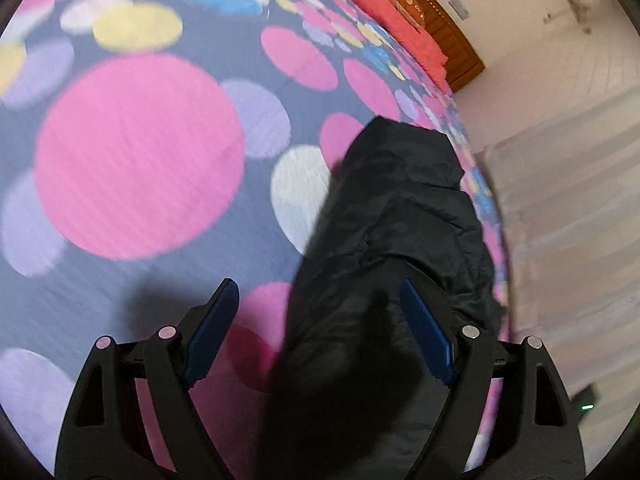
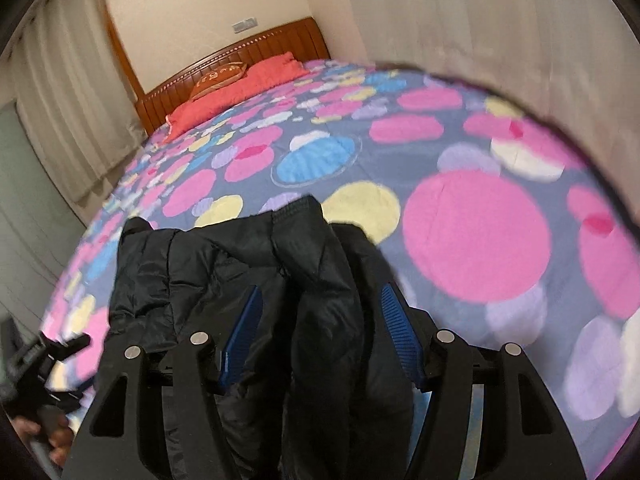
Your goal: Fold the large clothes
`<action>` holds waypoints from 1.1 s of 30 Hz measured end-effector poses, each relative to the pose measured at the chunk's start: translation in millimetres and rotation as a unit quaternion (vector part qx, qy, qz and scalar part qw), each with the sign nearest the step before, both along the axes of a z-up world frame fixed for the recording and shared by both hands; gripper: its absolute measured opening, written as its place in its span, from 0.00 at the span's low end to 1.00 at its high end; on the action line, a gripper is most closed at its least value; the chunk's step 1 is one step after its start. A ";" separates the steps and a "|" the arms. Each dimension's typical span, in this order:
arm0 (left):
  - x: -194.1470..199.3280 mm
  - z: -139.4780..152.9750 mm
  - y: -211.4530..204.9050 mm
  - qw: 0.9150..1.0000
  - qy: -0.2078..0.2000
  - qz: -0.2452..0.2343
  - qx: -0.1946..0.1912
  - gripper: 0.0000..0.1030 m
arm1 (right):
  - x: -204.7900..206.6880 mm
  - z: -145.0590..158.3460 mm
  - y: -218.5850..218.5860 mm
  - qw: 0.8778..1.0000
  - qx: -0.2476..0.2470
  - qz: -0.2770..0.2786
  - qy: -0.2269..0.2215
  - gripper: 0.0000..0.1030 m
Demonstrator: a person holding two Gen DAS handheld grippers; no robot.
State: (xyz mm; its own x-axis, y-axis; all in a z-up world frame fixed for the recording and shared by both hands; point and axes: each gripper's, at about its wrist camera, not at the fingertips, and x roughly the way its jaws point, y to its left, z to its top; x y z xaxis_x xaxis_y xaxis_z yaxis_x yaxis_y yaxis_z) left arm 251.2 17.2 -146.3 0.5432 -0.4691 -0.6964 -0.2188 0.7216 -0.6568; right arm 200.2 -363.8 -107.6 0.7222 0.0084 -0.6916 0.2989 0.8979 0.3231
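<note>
A black padded jacket [image 1: 404,216] lies on a bed with a dotted bedspread [image 1: 140,160], near the bed's right edge in the left wrist view. My left gripper [image 1: 320,300] is open above the jacket's near end, its blue pads [image 1: 428,340] wide apart. In the right wrist view the jacket [image 2: 224,264] lies bunched on the bedspread [image 2: 476,236]. My right gripper [image 2: 320,312] is open, and a fold of the jacket [image 2: 328,320] lies between its blue pads [image 2: 400,336]. The left gripper [image 2: 44,360] shows at the lower left, held by a hand.
Red pillows [image 2: 240,88] and a wooden headboard [image 2: 248,48] stand at the bed's far end. Pale curtains [image 2: 60,100] and walls surround the bed. The floor [image 1: 568,260] lies beyond the bed's edge.
</note>
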 end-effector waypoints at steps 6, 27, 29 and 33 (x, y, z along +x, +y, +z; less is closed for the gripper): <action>6.3 -28.6 -3.3 0.997 0.014 -0.007 -0.080 0.83 | 5.4 -37.9 -36.0 0.992 0.125 -0.025 0.012 0.70; 25.7 -43.2 -34.9 0.988 -0.001 -0.087 -0.130 0.87 | 30.6 -88.7 -9.0 0.966 0.244 0.082 0.018 0.77; 25.4 -42.1 -35.3 0.988 -0.001 -0.087 -0.130 0.84 | 31.5 -90.0 -3.2 0.964 0.250 0.087 0.021 0.62; 25.5 -39.0 -37.2 0.988 -0.005 -0.089 -0.127 0.77 | 26.5 -95.5 -4.4 0.956 0.280 0.082 0.011 0.45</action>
State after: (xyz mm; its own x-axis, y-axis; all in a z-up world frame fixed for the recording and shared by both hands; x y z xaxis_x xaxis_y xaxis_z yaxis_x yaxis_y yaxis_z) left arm 276.7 -20.0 -185.3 0.4421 -0.7166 -0.5394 -0.0968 0.5598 -0.8230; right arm 226.8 -368.3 -203.1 0.6645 0.4937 -0.5609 0.1817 0.6213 0.7622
